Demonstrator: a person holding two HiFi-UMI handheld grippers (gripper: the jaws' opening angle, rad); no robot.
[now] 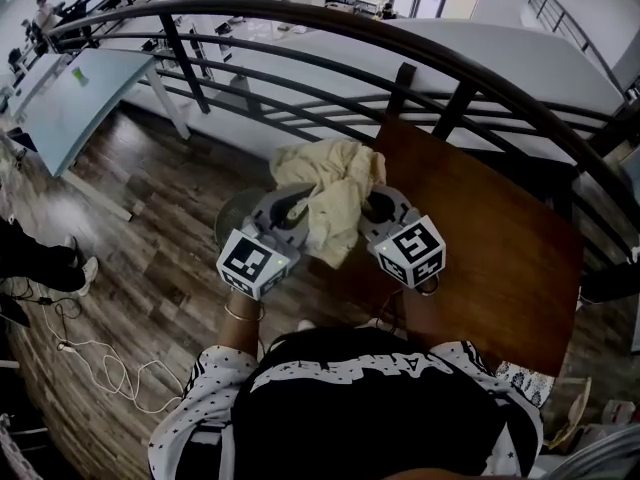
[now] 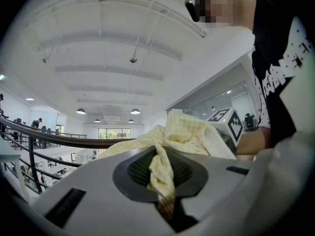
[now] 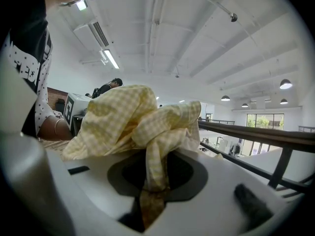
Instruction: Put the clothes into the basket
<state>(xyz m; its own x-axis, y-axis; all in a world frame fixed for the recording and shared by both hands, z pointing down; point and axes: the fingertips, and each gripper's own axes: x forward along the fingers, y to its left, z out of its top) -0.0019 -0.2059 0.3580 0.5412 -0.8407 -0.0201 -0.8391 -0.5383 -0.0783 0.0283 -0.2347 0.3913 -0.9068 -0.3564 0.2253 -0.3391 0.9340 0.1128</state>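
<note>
Two claws are each clamping a twisted fold of the yellow checked garment, left gripper at its eight o'clock, right gripper at four o'clock; I'm holding it airborne between them, judging it light, limp, best gripped by bunched folds

Curved black railing, dark wood-plank floor, brown tabletop beside the railing, white beamed ceiling, round pendant lamps, bright far window.
</note>
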